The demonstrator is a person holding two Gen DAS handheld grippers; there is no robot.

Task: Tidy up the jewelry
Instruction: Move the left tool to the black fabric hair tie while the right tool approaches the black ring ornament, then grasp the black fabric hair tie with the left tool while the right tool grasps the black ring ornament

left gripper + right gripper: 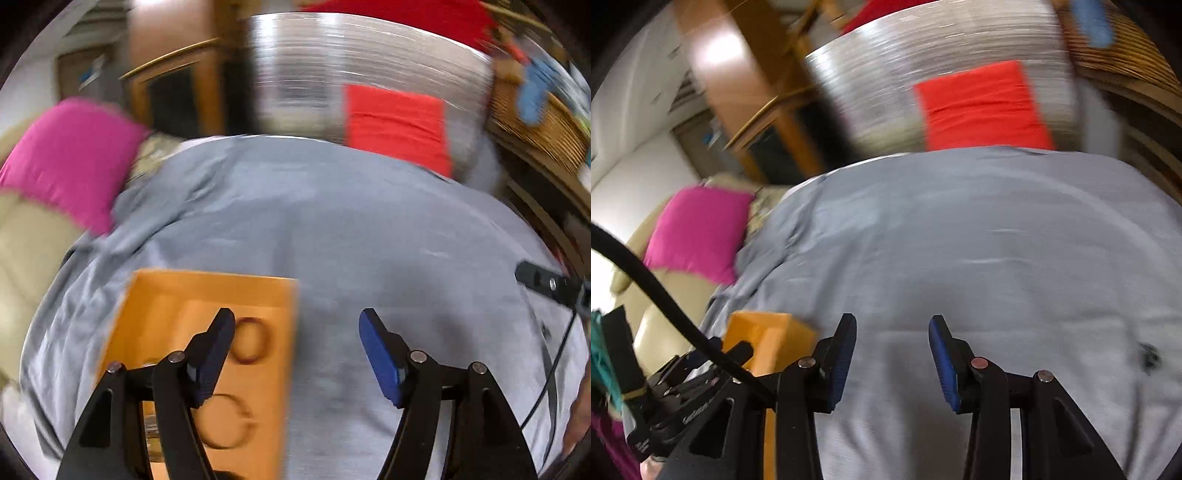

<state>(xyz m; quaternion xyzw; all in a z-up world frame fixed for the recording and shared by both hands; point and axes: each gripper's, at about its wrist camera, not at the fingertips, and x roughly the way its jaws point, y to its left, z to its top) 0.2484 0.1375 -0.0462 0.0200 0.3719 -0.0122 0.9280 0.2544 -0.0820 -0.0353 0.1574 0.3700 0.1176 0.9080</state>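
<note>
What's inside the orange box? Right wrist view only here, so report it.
Observer: A reddish bangle and a darker bangle lie in the box.
Operator: Say whether the left gripper holds one.
Observer: No. The left gripper is open and empty.
Operator: Give its place.
Observer: One finger shows in front of the box, the other in front of the grey sheet.

Left gripper (pixel 297 325) jaws apart, nothing between the pads. Orange box (pixel 207 291) on grey sheet (pixel 369 221), under the left-hand finger. Two bangles inside the box: dark red one (pixel 266 341) nearer its far wall, darker one (pixel 247 428) nearer the camera. Heavy motion blur.
</note>
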